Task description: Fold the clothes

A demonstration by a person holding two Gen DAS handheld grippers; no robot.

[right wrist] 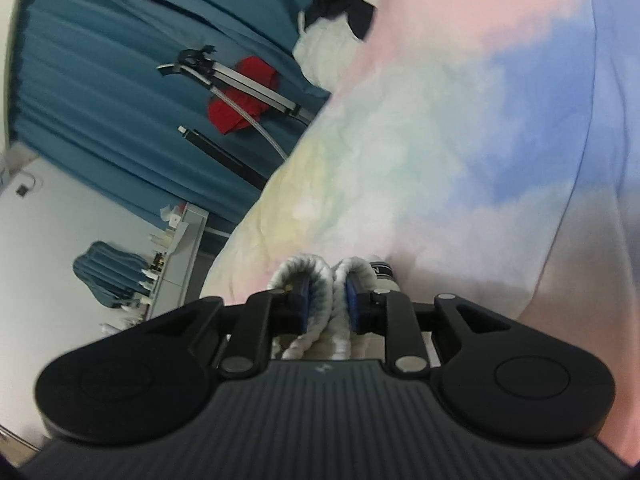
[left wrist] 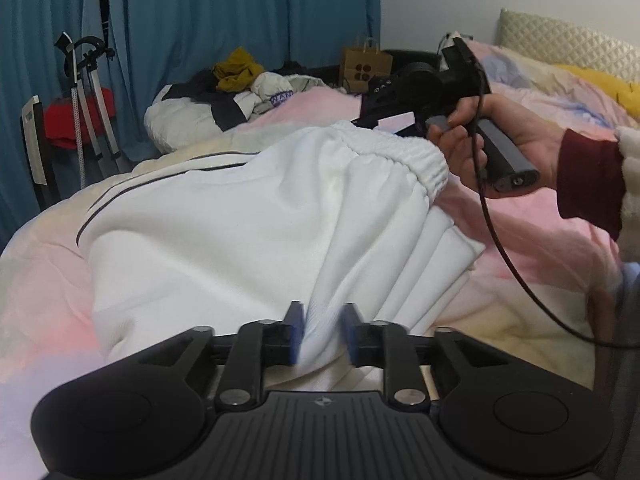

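White trousers (left wrist: 248, 220) with a thin dark side stripe lie bunched on the pastel bed cover (left wrist: 520, 240). My left gripper (left wrist: 323, 332) is shut on a fold of the trouser fabric near its lower edge, and the cloth runs up from between the blue pads. The elastic waistband (left wrist: 400, 156) is lifted at the far right. In the right wrist view, my right gripper (right wrist: 327, 300) is shut on the gathered waistband (right wrist: 320, 276), which curls over both pads. A hand (left wrist: 500, 132) in a dark red sleeve holds that gripper behind the waistband.
A heap of other clothes (left wrist: 224, 92) and a brown paper bag (left wrist: 364, 66) sit at the far end of the bed. Blue curtains (left wrist: 200, 8) hang behind, with a stand and a red cloth (left wrist: 68, 120) at the left. A quilted pillow (left wrist: 560, 40) lies at the right.
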